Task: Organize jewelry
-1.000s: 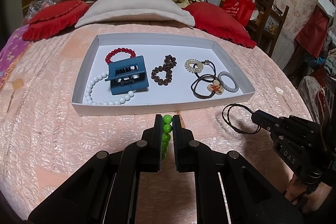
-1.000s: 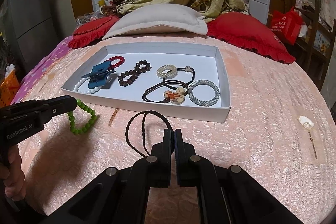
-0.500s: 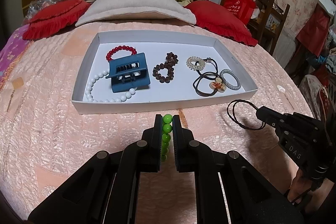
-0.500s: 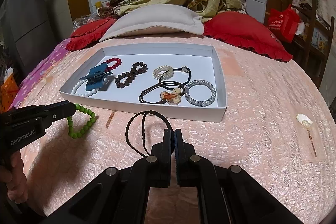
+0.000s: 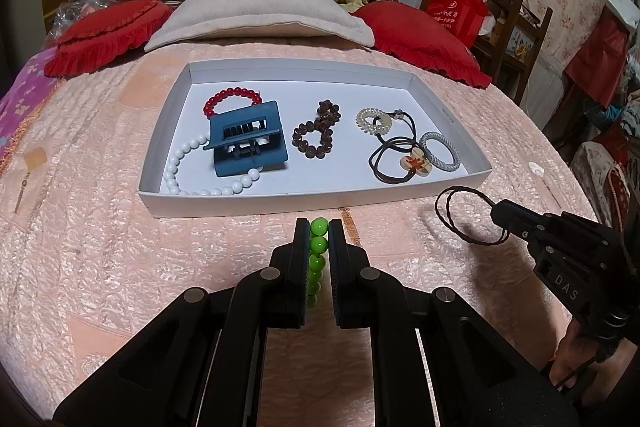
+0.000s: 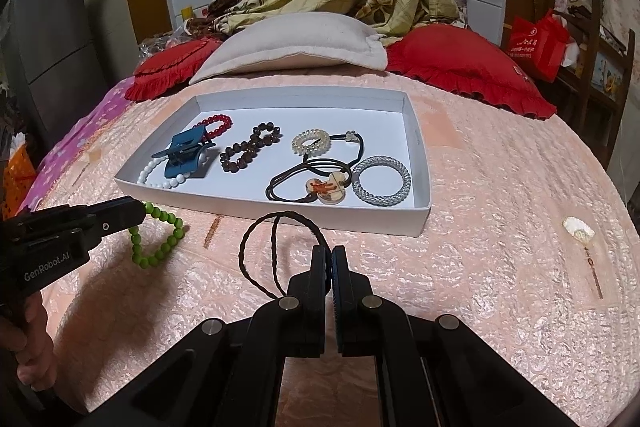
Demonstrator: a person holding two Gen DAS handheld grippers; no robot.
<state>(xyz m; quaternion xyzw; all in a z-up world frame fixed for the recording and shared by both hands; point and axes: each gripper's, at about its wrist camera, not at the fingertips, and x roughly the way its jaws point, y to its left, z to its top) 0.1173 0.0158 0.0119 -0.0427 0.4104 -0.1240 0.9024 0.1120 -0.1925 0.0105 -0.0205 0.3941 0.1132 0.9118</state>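
Observation:
A white tray (image 5: 160,205) lies on the pink bedspread and also shows in the right wrist view (image 6: 420,223). It holds a blue hair claw (image 5: 248,143), white beads (image 5: 176,163), a red bracelet (image 5: 232,95), a brown bracelet (image 5: 316,135), hair ties (image 5: 396,163) and a silver ring tie (image 5: 440,151). My left gripper (image 5: 319,227) is shut on a green bead bracelet (image 6: 158,239), lifted just in front of the tray. My right gripper (image 6: 331,251) is shut on a dark braided hair tie (image 6: 264,247), also seen in the left wrist view (image 5: 464,215).
Red cushions (image 5: 104,35) and a beige pillow (image 5: 256,15) lie behind the tray. A small earring (image 6: 580,233) lies on the bedspread at the right. A chair and red bag (image 5: 456,15) stand beyond the bed's right side.
Both grippers have risen slightly with their items and stayed shut. The green bracelet and the braided hair tie hang a bit higher above the bedspread.

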